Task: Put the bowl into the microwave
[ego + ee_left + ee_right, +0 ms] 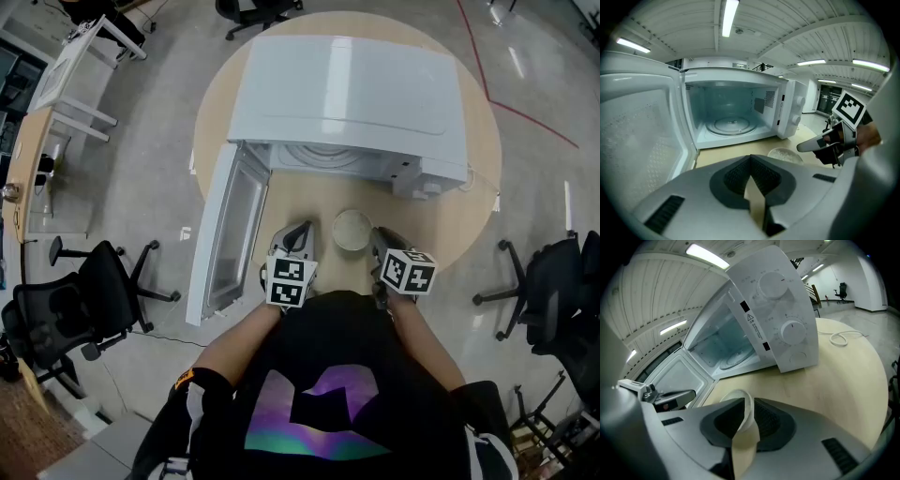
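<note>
A pale bowl (pixel 352 230) sits on the round wooden table (pixel 455 230) just in front of the white microwave (pixel 347 94). The microwave door (pixel 230 234) hangs open to the left, and a glass turntable (pixel 731 125) shows in the bare cavity. My right gripper (pixel 380 246) is at the bowl's right side. In the right gripper view the bowl's rim (pixel 740 399) is pinched between the right gripper's (pixel 747 404) jaws. My left gripper (pixel 298 242) rests left of the bowl (pixel 785 154), apart from it. In the left gripper view the left gripper (pixel 751 164) is shut on nothing.
The open door stands close to my left gripper's left side. A white cable loop (pixel 839 338) lies on the table to the right of the microwave. Black office chairs stand on the floor at left (pixel 84 291) and right (pixel 562 291).
</note>
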Demonstrator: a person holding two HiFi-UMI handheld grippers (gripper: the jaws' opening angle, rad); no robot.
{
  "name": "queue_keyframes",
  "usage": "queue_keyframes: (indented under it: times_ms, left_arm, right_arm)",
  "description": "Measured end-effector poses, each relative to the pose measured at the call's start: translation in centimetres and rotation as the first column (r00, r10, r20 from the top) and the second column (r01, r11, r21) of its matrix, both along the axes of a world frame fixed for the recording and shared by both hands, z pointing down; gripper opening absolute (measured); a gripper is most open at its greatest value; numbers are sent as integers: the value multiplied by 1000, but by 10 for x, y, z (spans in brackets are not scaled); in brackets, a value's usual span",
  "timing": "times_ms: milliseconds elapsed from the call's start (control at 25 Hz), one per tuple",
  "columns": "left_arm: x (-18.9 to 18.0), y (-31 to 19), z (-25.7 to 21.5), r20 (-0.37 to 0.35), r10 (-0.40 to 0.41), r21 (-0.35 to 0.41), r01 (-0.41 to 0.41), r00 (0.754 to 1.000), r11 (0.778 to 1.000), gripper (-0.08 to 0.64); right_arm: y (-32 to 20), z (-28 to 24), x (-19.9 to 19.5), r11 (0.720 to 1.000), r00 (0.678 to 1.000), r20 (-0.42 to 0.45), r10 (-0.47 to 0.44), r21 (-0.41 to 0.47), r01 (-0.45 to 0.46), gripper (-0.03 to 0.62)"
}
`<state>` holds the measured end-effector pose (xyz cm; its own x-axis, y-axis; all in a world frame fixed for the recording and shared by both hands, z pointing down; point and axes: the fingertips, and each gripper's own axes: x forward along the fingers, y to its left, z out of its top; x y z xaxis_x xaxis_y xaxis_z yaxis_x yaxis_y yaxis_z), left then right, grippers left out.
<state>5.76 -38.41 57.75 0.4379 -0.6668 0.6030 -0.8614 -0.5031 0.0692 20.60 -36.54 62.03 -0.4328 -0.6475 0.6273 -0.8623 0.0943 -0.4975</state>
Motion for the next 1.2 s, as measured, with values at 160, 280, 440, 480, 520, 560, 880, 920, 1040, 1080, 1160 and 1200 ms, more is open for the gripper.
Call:
queue_keyframes:
  times_ms: [160,280,440,480,520,560,880,920,1040,1080,1160,1200]
  left_arm:
    - [3,-1,7,16,4,-15,-4,1000,1000,48]
    - [5,1,12,28,11,-25,-11,1000,1000,48]
    - [7,0,15,33,23,-29,-22,999,999,48]
    - [7,0,16,35,24,-27,-23,999,999,48]
    - [6,1,16,38,22,-31,-21,999,999,48]
    - [4,2,17,41,19,-37,-17,999,999,48]
    - [-9,4,21,54,-8,-54,11,999,998,48]
    - [-11,4,22,55,-10,-54,13,998,998,48]
    - [-16,4,25,60,-18,-56,21,998,998,48]
    - [-18,4,25,61,-19,-54,22,998,998,48]
    - [-20,2,24,59,-20,-45,23,998,999,48]
    - [-21,1,23,59,-22,-43,24,998,999,48]
  right_arm:
    - [-2,7,-1,1000,999,37,0,-22,1,63]
    - [-2,13,-3,999,998,58,-1,-40,3,63]
    - [-4,18,-6,998,995,96,10,-63,-4,63]
    - [-4,20,-7,998,994,105,15,-69,-8,63]
    - [-4,22,-6,997,994,112,21,-76,-13,63]
    - [-4,24,-6,996,993,117,28,-86,-18,63]
    - [-3,30,-6,989,977,189,103,-126,-80,63]
    - [-4,31,-6,988,972,204,116,-128,-91,63]
    - [-6,34,-6,981,955,243,169,-139,-138,63]
    - [-7,34,-7,978,950,251,186,-145,-153,63]
    - [-7,35,-8,973,941,266,207,-156,-170,63]
    - [-7,35,-9,971,938,274,214,-161,-174,61]
